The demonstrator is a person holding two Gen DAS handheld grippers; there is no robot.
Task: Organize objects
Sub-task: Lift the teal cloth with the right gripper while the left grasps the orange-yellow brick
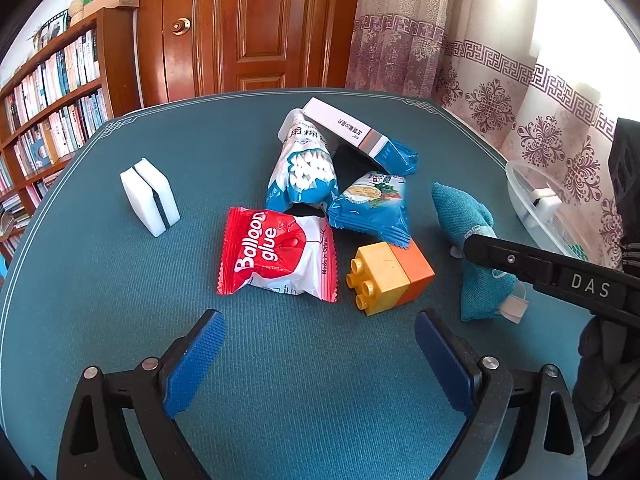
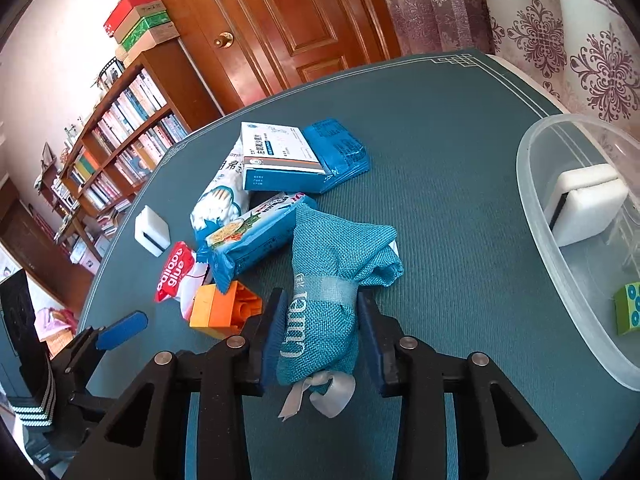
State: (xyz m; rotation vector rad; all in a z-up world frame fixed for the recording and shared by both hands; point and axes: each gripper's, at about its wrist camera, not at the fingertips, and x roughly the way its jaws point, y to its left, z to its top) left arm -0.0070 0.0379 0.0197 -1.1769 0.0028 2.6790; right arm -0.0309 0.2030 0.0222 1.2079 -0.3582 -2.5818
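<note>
The right gripper (image 2: 320, 332) has its blue fingers (image 2: 274, 328) pressed tight against both sides of a teal fabric pouch (image 2: 332, 280), pinching it near its tied end, where a white ribbon (image 2: 320, 394) hangs out below. The pouch lies on the green-covered bench (image 2: 440, 200), its free end pointing toward 12 o'clock.

The left gripper (image 1: 318, 344) hovers over bare bench with its fingers (image 1: 196, 360) spread wide and nothing between them.

In the left wrist view, the pile sits at 12 o'clock from the left gripper: a red-and-white Balloon glue packet (image 1: 276, 254), a yellow-and-orange building block (image 1: 390, 276) just at its 3 o'clock, a blue snack packet (image 1: 370, 210) resting on the block's far edge, a bag of cotton swabs (image 1: 304, 168) and a white-and-blue carton (image 1: 344, 128) leaning on top of the pile. A white sponge with a dark stripe (image 1: 150, 196) stands apart at 10 o'clock.

At 2 o'clock from the right gripper, a clear plastic tub (image 2: 536, 216) holds another white sponge (image 2: 584, 204) and a small green box (image 2: 628, 308).
</note>
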